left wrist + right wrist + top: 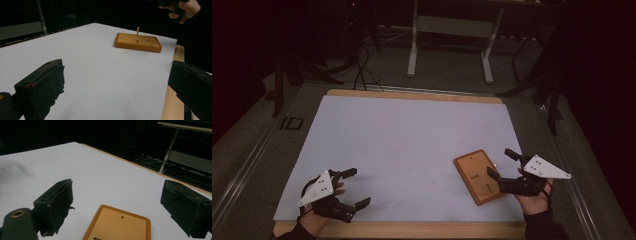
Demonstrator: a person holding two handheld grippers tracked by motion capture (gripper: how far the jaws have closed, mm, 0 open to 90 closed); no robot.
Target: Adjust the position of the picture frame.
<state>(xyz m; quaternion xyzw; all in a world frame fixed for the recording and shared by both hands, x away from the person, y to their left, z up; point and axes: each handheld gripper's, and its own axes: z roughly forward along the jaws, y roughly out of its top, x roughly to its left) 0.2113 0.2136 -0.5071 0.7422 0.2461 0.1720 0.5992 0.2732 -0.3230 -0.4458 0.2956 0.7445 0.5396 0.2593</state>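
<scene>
The wooden board (pixel 478 176) lies flat on the white sheet (pixel 402 150), at the near right of the table (pixel 412 229), turned a little so that its long sides run slantwise. From the left gripper view the board (pixel 137 42) is a thick orange-brown slab with rounded corners, and a thin wooden peg (pixel 137 31) stands upright from its top. The right gripper view looks down on the board's (pixel 120 225) flat face, where a small round hole (pixel 122 217) shows near the far edge.

The right gripper (pixel 501 165) hangs just at the board's right edge, one jaw over the board and the other beyond its far right corner; the jaws stand wide apart with nothing between the pads. In its own view the right gripper (pixel 117 205) frames the board's far end between its two black jaws, above it and not touching.

The left gripper (pixel 356 187) sits well apart from the board, at the near left of the sheet, its jaws spread wide and empty. In its own view the left gripper (pixel 117 82) points across the sheet toward the board, and the person's right hand (pixel 185 10) shows at the top right.

Beyond the table, a pale metal frame (pixel 452 30) stands on the dark floor.
</scene>
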